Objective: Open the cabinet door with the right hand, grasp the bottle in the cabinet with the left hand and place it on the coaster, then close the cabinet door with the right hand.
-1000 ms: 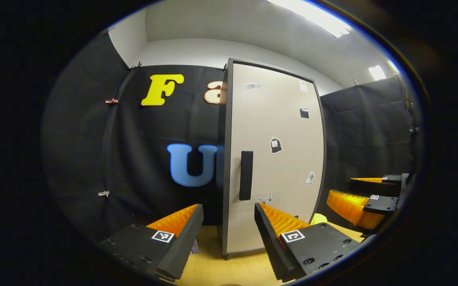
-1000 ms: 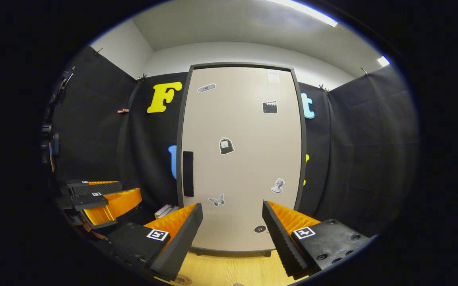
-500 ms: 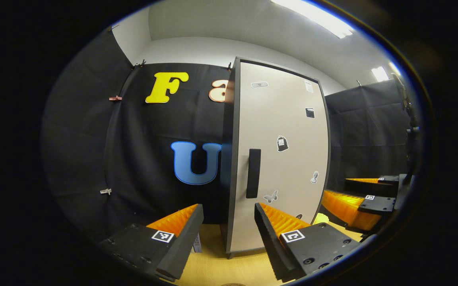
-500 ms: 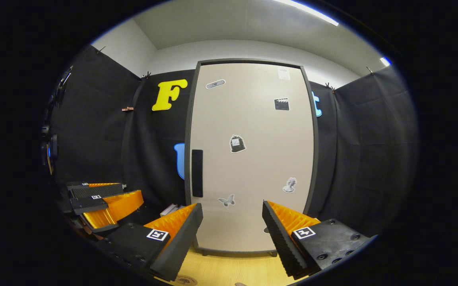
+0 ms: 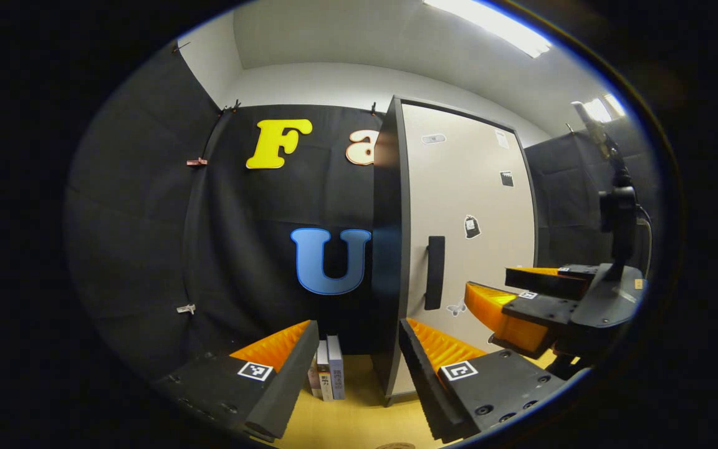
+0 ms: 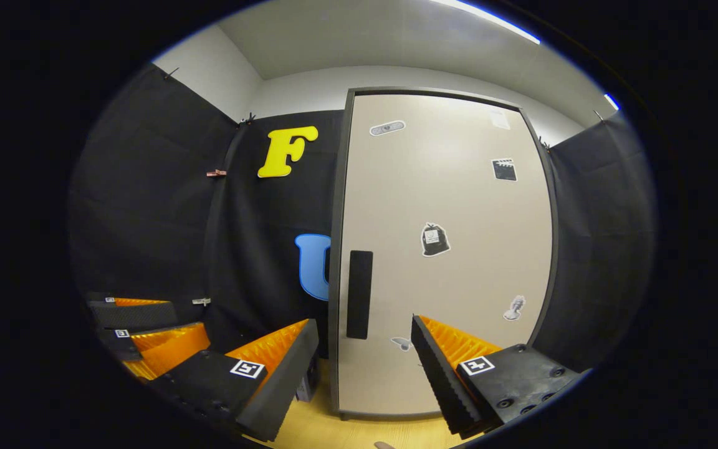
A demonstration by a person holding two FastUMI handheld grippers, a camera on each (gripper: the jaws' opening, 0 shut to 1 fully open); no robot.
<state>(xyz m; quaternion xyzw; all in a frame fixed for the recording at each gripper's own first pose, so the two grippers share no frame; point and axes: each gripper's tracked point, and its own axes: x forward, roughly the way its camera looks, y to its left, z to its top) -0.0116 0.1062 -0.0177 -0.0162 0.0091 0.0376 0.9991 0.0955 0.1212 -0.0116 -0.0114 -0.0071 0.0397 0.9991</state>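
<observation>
My right claw (image 6: 364,368) has moved nearer the cabinet door (image 6: 446,249), whose handle (image 6: 359,294) now stands just ahead, between its spread fingers. My left claw (image 5: 358,374) is spread wide too, facing the cabinet's dark side edge with books (image 5: 329,374) just ahead on the tabletop (image 5: 353,424).

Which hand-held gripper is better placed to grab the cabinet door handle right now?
Right. In the right gripper view the handle stands just ahead of the right hand-held gripper, open, facing the closed cabinet door. The left hand-held gripper sits off the cabinet's side edge.
</observation>
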